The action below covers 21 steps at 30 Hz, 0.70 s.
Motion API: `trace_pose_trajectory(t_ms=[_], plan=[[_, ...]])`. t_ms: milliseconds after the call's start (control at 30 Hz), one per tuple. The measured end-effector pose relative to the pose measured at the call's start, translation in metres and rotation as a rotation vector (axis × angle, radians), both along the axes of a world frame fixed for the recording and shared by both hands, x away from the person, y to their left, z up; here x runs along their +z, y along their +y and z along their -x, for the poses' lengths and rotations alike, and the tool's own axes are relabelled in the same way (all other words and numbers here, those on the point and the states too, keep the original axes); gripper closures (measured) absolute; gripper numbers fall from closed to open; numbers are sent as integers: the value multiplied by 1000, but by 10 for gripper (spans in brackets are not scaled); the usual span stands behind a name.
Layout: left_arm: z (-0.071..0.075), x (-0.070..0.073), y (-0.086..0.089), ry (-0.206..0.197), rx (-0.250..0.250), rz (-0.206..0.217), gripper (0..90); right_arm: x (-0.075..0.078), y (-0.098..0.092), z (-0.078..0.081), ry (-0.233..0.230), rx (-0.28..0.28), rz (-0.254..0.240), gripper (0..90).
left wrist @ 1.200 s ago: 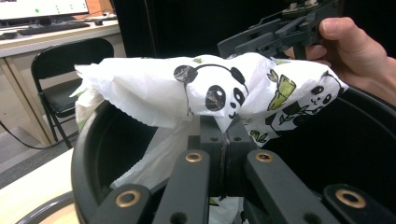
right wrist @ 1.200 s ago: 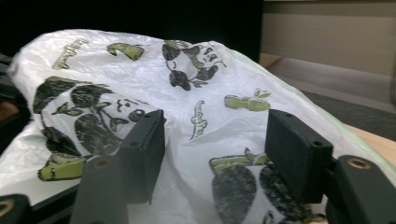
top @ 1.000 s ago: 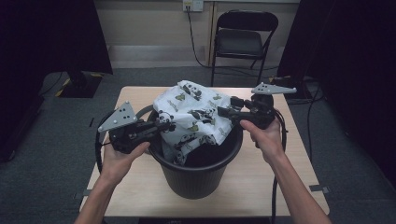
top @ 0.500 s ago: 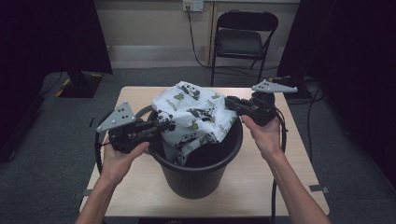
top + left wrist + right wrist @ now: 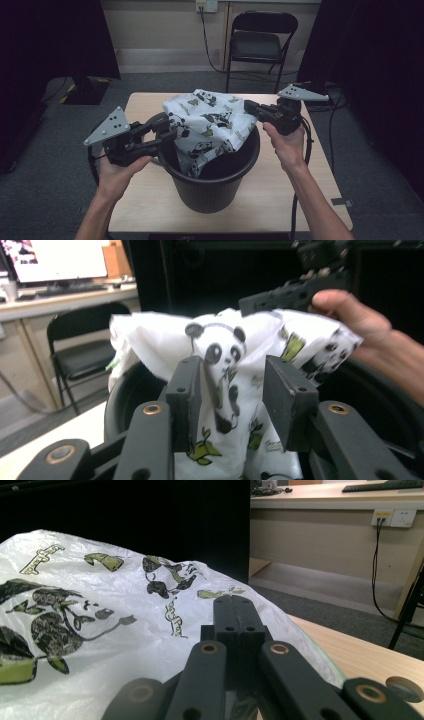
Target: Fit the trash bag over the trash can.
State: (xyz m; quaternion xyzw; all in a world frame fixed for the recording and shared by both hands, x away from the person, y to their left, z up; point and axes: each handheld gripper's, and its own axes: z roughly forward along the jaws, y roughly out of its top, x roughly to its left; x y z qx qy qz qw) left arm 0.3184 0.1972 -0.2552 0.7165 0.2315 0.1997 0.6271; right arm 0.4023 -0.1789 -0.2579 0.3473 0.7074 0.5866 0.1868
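A white plastic bag (image 5: 210,125) printed with pandas is draped over and into a black bucket (image 5: 215,192) on the wooden table. My left gripper (image 5: 167,129) sits at the bag's left edge, over the bucket rim. Its jaws have just been opening and stand apart (image 5: 234,375), with a fold of the bag (image 5: 220,355) hanging loose between them. My right gripper (image 5: 248,107) is at the bag's right edge, jaws closed together (image 5: 234,605) on the thin film (image 5: 100,630). In the left gripper view the right gripper (image 5: 247,305) holds the bag's top edge up.
The bucket's rim (image 5: 125,390) is wide and dark inside. The bare table top (image 5: 300,200) extends to the front right. A black folding chair (image 5: 260,42) stands behind the table, below a wall socket (image 5: 207,6) with a cable. Cables lie on the floor at the right.
My left jaws, shut on the bag before, now stand apart around it. My right jaws went from open to closed on the bag's right edge. Both hands stayed in place.
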Motion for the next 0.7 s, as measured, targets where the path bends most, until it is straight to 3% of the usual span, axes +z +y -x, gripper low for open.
trace_pose_trajectory(t_ms=[133, 333, 700], plan=[[3, 8, -7, -31, -23, 12, 584, 4, -1, 5, -23, 10, -12, 900], [-4, 6, -33, -3, -61, -36, 550, 15, 8, 21, -66, 100, -41, 900], [-11, 19, -56, -6, -55, -56, 322, 42, 41, 58, -138, 265, -52, 900]])
